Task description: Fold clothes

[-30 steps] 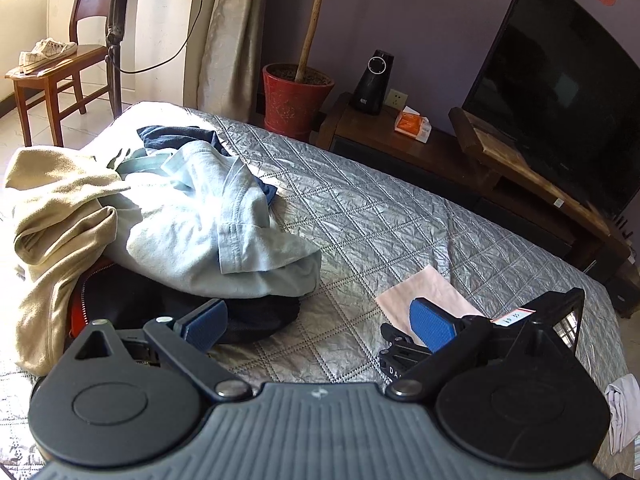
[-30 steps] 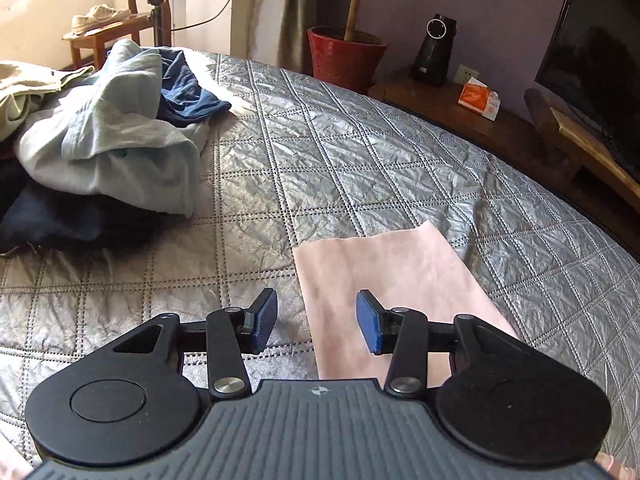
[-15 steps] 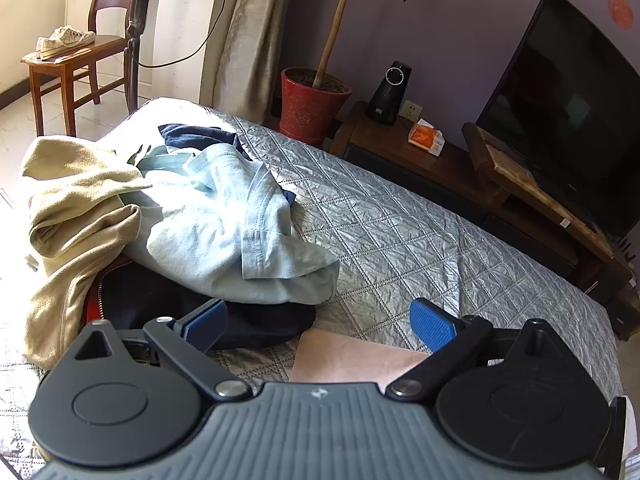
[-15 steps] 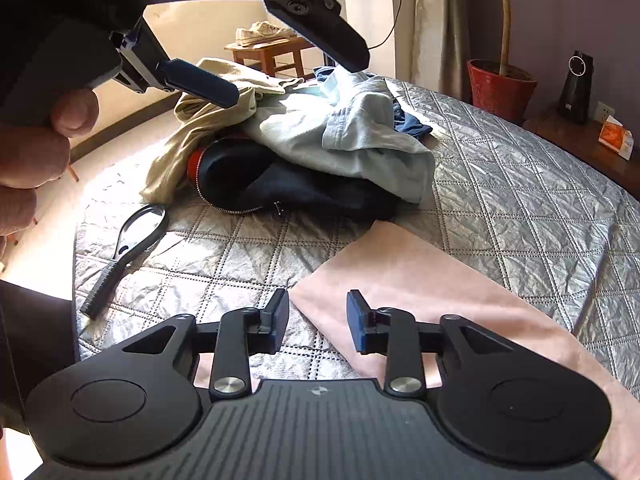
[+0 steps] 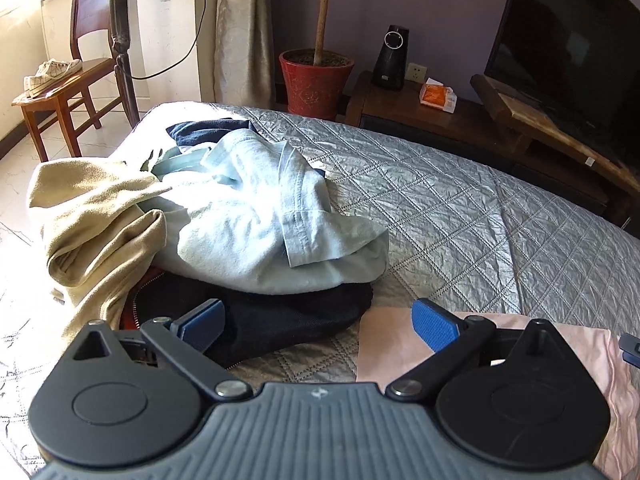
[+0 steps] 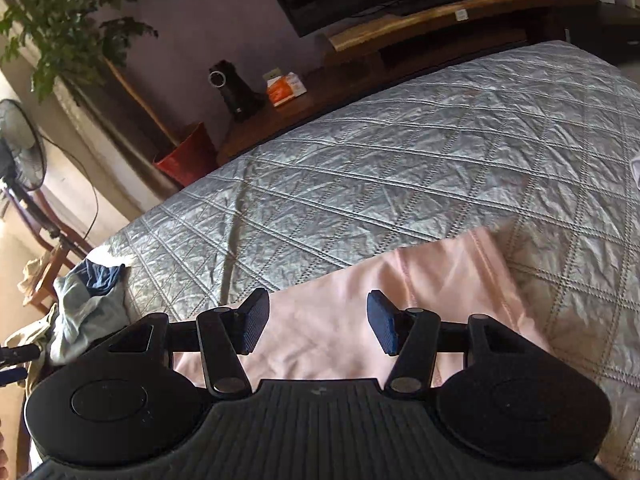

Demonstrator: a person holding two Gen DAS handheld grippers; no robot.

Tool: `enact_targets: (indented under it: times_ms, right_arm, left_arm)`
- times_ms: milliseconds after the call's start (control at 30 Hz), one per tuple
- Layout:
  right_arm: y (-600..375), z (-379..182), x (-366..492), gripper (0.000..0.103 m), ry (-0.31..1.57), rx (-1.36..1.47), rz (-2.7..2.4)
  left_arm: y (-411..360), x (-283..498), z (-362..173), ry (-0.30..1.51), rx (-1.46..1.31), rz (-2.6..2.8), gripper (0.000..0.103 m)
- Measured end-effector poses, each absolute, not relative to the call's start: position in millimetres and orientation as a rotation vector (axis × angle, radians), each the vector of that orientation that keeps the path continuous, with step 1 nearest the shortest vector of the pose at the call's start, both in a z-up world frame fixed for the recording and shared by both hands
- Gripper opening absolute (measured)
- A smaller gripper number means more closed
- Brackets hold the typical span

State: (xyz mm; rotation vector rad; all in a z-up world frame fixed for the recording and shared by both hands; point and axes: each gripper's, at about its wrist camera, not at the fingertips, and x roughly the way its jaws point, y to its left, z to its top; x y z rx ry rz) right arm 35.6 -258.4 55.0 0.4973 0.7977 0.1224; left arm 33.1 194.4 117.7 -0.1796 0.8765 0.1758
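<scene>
A pink garment [image 6: 344, 320] lies flat on the grey quilted bed [image 6: 400, 152]. My right gripper [image 6: 316, 326] hovers over it, rolled to one side, jaws opening with nothing between the pads. In the left wrist view the same pink garment [image 5: 388, 344] shows at lower right. My left gripper [image 5: 320, 326] stands wide open above the bed, its left pad over a dark garment [image 5: 288, 320], its right pad over the pink one. A heap of clothes lies at left: a light blue shirt [image 5: 256, 224], a beige garment [image 5: 96, 216] and a navy piece [image 5: 208, 128].
A wooden TV stand [image 5: 532, 120] with a television [image 5: 576, 52] runs along the far wall. A red plant pot [image 5: 316, 78], a black speaker [image 5: 390, 58] and an orange packet [image 5: 438, 96] stand beyond the bed. A wooden chair with shoes [image 5: 60, 84] and a fan are at far left.
My right gripper swung right across the bed, rolled hard, and its jaws widened. My left gripper dropped slightly toward the clothes; the pink garment now lies under its right finger.
</scene>
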Motion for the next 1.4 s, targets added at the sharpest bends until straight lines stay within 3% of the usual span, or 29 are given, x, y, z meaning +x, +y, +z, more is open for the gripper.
enact_targets:
  times_ms: [100, 300, 433, 600, 800, 967, 1033, 1400]
  right_arm:
    - [-281.3, 24.3, 9.8, 0.062, 0.779, 0.552, 0.035]
    - [-303.9, 20.7, 15.6, 0.062, 0.773, 0.535, 0.063]
    - [-312.9, 34.7, 27.3, 0.064, 0.720, 0.533, 0.067]
    - [-311.3, 20.5, 25.0, 0.065, 0.661, 0.638, 0.072]
    - [-301.7, 14.8, 31.0, 0.066, 0.690, 0.514, 0.082]
    - [-317.6, 4.5, 32.1, 0.066, 0.694, 0.575, 0.039]
    - [-318.8, 5.3, 33.2, 0.067, 0.683, 0.569, 0.037]
    - [-315.8, -0.6, 48.8, 0.066, 0.658, 0.548, 0.042]
  left_arm:
    - [181.0, 47.6, 103.2, 0.913, -0.107, 0.127, 0.100]
    - [153.8, 71.1, 68.6, 0.971, 0.080, 0.032, 0.100]
    - [156.5, 79.2, 51.7, 0.982, -0.003, -0.100, 0.094]
    - [156.1, 82.5, 37.8, 0.954, -0.099, -0.263, 0.094]
    - [141.6, 83.9, 26.1, 1.012, 0.019, -0.266, 0.095]
    - [151.7, 91.6, 16.7, 1.045, -0.069, -0.229, 0.096]
    - [153.3, 94.6, 13.9, 1.042, -0.089, -0.231, 0.102]
    - [159.6, 103.0, 11.9, 0.989, -0.164, -0.233, 0.101]
